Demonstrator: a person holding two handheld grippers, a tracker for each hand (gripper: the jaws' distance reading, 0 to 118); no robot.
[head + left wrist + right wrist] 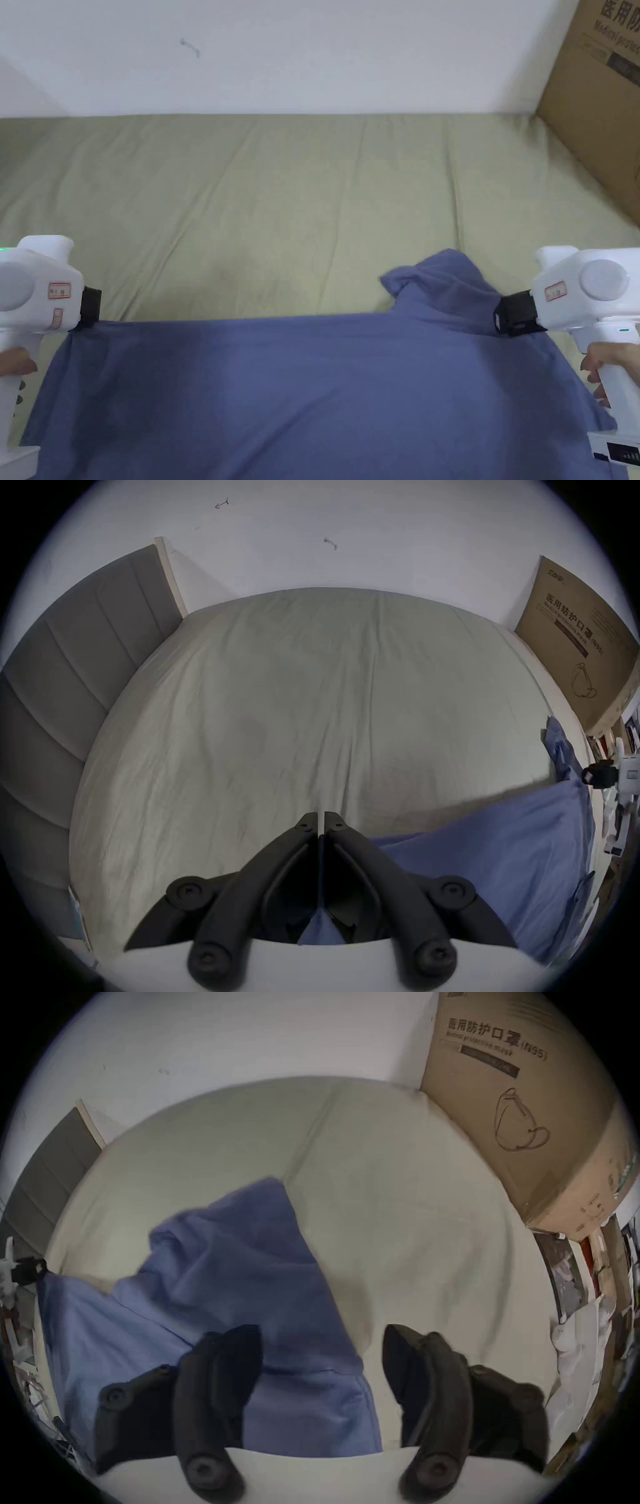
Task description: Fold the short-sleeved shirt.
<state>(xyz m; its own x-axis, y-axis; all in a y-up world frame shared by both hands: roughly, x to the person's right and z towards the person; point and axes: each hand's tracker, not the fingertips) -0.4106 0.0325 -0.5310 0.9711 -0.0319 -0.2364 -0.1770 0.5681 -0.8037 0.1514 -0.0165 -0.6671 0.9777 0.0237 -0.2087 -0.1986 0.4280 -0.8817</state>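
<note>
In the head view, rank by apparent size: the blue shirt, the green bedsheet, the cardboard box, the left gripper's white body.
1. Green bedsheet
2. Blue shirt
3. and 4. Cardboard box and left gripper: both are cut off by the frame, and the gripper is much nearer the camera, so no ranking.

A bed covered in a wrinkled pale olive-green sheet (300, 187) meets a plain white wall (312, 50) at its far edge. A large brown cardboard box (600, 106) stands at the bed's far right corner; a grey padded headboard (79, 646) lines its left edge.
</note>
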